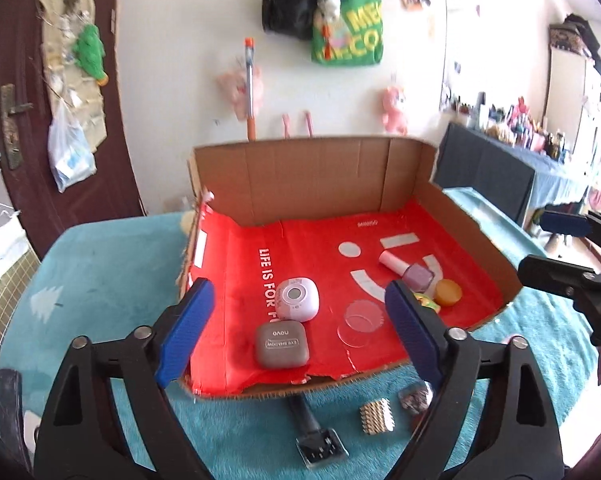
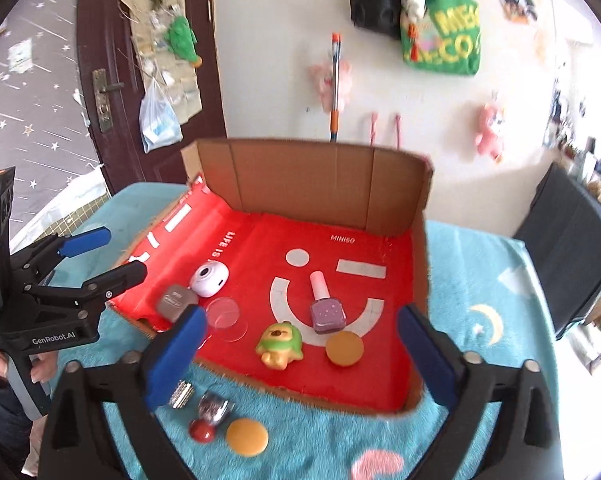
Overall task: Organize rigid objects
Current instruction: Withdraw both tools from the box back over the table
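Your left gripper and right gripper gape wide, empty. Sorted in the box: nail polish, toy. On tabletop at 7 o'clock: orange disc.

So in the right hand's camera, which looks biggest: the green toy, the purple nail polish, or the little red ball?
Largest to smallest, as they look:
1. Nail polish, cap included
2. Green toy, close behind; the two are nearly alike, so that order is unsure
3. Red ball, clearly smallest, though nearest the camera
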Available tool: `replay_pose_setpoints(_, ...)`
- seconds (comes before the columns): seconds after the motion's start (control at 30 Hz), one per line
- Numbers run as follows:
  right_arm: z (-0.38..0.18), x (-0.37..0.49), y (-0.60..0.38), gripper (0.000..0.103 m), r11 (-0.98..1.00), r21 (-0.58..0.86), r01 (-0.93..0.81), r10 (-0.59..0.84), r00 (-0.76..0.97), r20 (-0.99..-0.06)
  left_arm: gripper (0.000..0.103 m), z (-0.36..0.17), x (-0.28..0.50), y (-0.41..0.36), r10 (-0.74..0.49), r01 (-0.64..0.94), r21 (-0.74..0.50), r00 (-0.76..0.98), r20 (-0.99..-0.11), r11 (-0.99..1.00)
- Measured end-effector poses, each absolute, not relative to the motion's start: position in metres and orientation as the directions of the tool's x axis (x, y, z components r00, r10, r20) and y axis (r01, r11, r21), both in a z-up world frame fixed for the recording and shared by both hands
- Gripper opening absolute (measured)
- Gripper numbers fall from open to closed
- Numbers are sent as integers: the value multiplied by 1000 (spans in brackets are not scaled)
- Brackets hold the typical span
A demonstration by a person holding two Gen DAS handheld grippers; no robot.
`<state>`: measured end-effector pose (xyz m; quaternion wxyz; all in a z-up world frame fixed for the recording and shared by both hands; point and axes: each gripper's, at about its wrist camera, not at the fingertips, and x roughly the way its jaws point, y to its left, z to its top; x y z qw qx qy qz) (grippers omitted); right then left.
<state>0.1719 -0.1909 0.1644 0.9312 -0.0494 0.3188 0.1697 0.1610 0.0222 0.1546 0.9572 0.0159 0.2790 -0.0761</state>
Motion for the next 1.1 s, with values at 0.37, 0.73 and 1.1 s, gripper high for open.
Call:
replay_pose_setpoints(0.37,154,72,-201,103,958,-3,-286,257,866,-430,98,143,72,13,-154,162,-13,907,-392,987)
replay_pose_setpoints(0.73,84,41,-206,103,977,36,-210,205,884,-419,99,87,39,10,-108,115,-4,918,-382,993)
replay_pose_setpoints(1.1,36,43,-205,103,984,55,-167,174,882,-437,98,42,39,11,-113,110,-32,891,-440,993)
